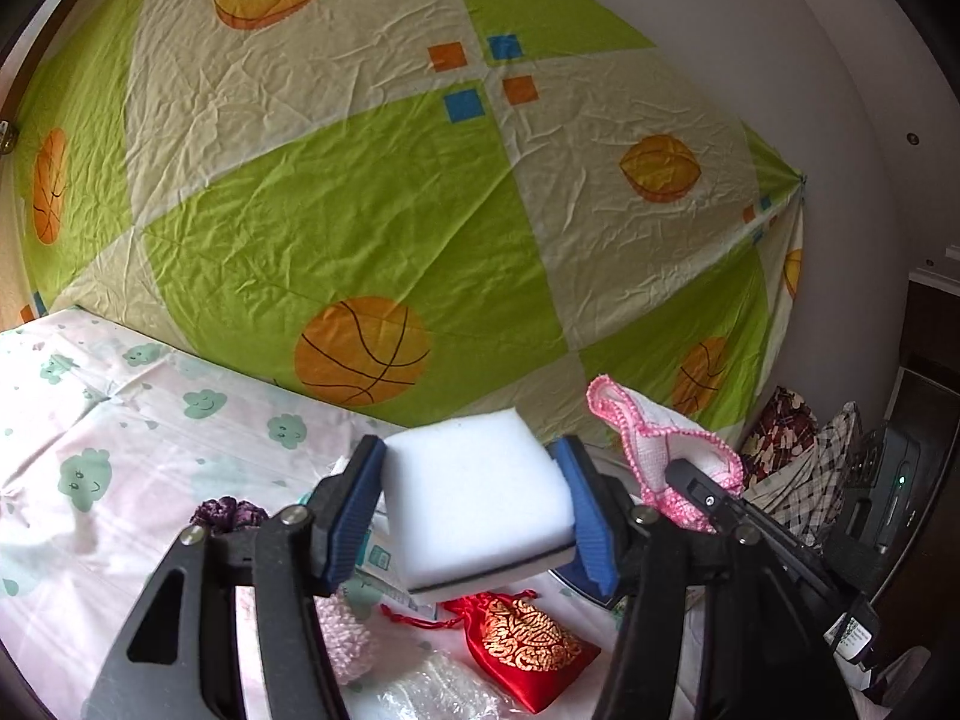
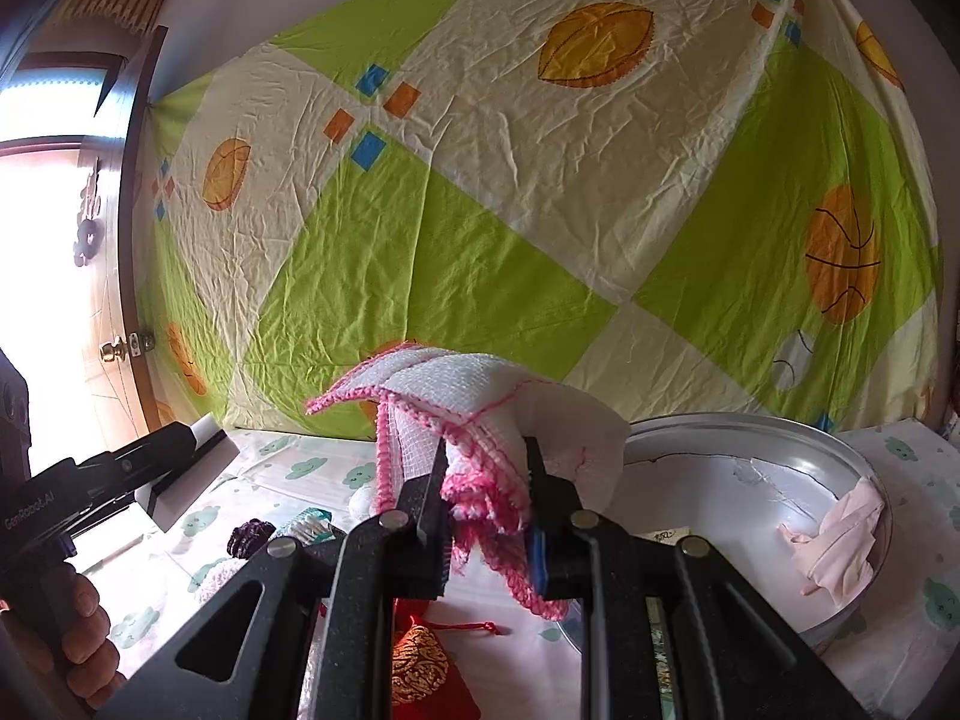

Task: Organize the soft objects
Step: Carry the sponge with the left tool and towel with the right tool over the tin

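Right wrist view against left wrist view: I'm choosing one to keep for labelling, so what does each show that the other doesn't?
Only the right wrist view shows the metal basin with a pale pink cloth inside, plus the door and a hand on the left gripper.

Only the left wrist view shows the clear plastic bag and the checked fabric.

Both show the white sponge between the left jaws, the pink-edged cloth in the right gripper, the red pouch and the purple scrunchie.
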Demonstrator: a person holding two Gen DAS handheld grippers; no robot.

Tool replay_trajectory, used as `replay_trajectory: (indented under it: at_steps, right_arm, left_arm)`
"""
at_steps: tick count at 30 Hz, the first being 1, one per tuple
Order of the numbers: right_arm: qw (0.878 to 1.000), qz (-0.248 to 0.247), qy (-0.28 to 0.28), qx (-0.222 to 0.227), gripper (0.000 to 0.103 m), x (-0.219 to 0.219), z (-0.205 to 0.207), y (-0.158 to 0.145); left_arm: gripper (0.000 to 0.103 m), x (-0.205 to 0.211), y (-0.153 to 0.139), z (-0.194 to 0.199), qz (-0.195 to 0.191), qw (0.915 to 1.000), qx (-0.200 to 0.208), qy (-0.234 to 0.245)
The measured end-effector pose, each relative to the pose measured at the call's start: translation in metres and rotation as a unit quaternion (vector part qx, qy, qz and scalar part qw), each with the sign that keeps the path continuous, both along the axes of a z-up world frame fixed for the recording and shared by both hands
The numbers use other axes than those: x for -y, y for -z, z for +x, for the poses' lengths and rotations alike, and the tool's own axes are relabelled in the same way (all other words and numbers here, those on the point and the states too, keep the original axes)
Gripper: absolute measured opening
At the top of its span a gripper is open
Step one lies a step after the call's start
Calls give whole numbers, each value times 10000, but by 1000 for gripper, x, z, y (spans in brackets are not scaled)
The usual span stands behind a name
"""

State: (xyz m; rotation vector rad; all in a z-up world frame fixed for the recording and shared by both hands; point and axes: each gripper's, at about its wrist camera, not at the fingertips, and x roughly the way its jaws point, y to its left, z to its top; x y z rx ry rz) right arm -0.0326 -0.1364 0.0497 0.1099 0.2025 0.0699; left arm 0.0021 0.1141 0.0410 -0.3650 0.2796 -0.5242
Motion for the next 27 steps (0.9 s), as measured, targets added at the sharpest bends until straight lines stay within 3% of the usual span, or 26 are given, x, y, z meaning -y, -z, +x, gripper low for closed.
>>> replay_trajectory:
  at_steps: [7, 18, 27]
  right_arm:
    - [9996, -122, 229, 128, 21, 24, -12, -3]
    - [9975, 9, 704, 44, 21, 90, -18, -1]
    - [9943, -21, 1066, -42, 21, 134, -18, 2]
  left_arm:
    - [59, 33, -5, -7, 130, 9996, 81, 248]
    - [59, 120, -21, -4, 756, 9950, 224, 605]
    - [59, 172, -28, 3, 929, 9914, 303, 869]
